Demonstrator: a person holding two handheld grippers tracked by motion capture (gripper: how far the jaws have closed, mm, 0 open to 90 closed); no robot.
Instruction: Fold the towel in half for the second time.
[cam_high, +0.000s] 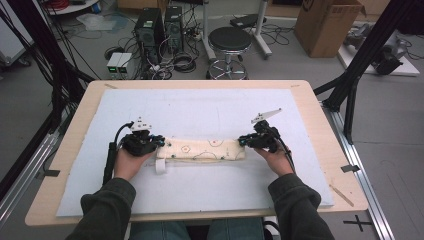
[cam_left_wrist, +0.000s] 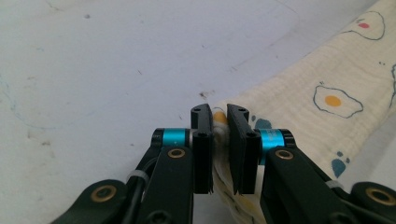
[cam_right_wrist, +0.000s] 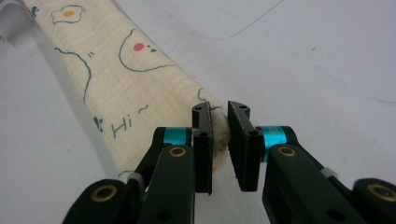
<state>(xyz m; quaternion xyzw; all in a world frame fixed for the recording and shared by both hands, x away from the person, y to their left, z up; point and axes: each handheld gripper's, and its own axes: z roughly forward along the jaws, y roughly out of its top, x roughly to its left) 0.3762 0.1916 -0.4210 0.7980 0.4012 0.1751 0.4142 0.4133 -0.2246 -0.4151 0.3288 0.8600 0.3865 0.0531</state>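
Folded cream muslin cloth (cam_high: 202, 149) with a fried-egg print lies as a long narrow strip across the middle of the white foam mat (cam_high: 210, 112), running left to right just in front of the person. A small white tag (cam_high: 161, 166) sticks out near its left end.

Left gripper (cam_high: 159, 142): jaws nearly closed, pinching the left end of the cloth. In the left gripper view (cam_left_wrist: 220, 122) fabric is bunched between the pads, so it has several layers. Right gripper (cam_high: 242, 141): jaws close together at the right end. In the right gripper view (cam_right_wrist: 219, 122) the cloth edge sits in the gap, but there's visible daylight beside the right pad. Probably gripped, though the bite looks shallow from this angle.

Judgement: the step is the next fold or lift of the strip, both ends held.

How to do it clean:
- Reseat the right side first; push deeper so all layers are in the pads, not just the top one.
- Lift both ends together at the same height, with light tension along the strip so the middle doesn't sag and unfold.
- Don't overpull: muslin stretches and the layers will shear.
- Keep the jaws square to the strip's long axis, or the edges skew.
- Lay down the middle first, then release the ends.

Risk: the inner layers slip out at the right end and the fold opens.
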